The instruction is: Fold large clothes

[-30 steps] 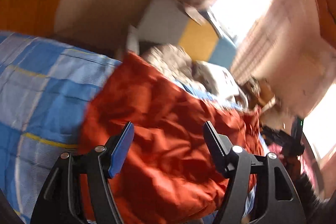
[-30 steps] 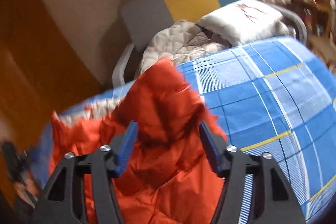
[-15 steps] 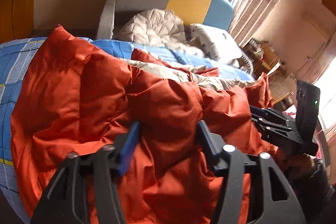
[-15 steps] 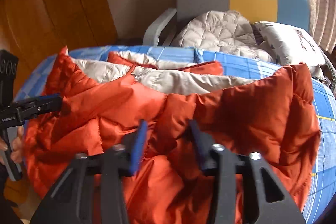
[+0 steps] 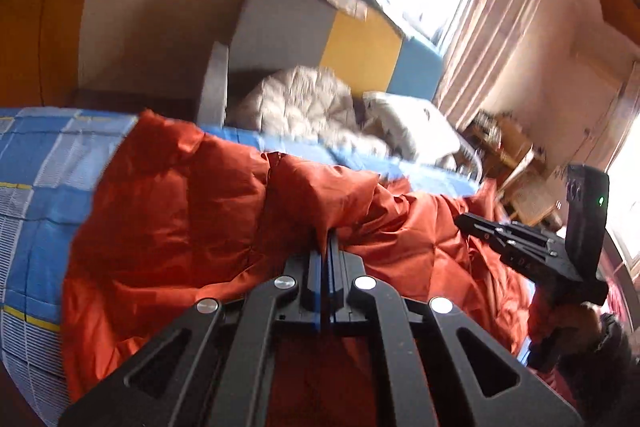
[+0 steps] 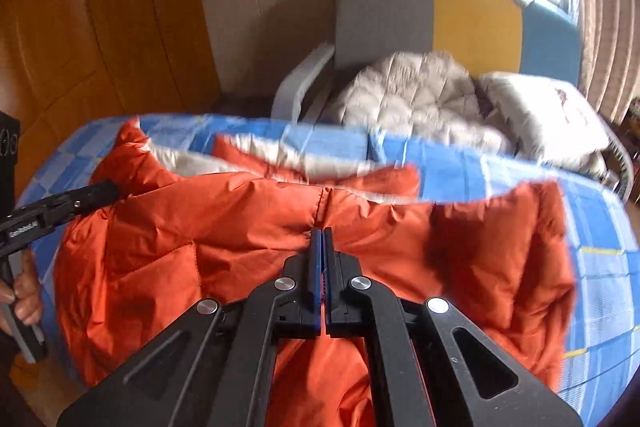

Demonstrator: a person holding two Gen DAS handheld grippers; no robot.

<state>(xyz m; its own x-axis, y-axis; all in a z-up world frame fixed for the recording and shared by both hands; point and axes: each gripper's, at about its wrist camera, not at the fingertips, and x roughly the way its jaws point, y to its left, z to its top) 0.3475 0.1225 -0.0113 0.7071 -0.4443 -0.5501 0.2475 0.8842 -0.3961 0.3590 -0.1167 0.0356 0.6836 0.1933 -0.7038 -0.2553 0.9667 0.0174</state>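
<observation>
One orange down jacket (image 5: 172,211) lies spread across the blue checked bedspread (image 5: 44,187), and you have pinched it at two places. Your left gripper (image 5: 326,247) has just closed, its jaws clamped together on a raised fold of the orange fabric; your right gripper (image 6: 321,233) has just closed the same way on a fold near a seam.

Only the right wrist view shows you the jacket's pale lining (image 6: 188,161) lying open along the far edge, and your left hand (image 6: 22,291) wrapped around the other tool's handle at the frame's left border. Only the left wrist view shows the right tool's body from the side, its green light (image 5: 600,201) lit, with the jacket's near edge bunched under it.

Beyond the bed both views show a quilted beige garment (image 6: 416,95) heaped beside a white pillow (image 6: 548,115), in front of a grey, yellow and blue headboard (image 6: 476,27). Wooden panelling (image 6: 100,19) fills the right view's left side; curtains (image 5: 504,23) fill the left view's upper right.
</observation>
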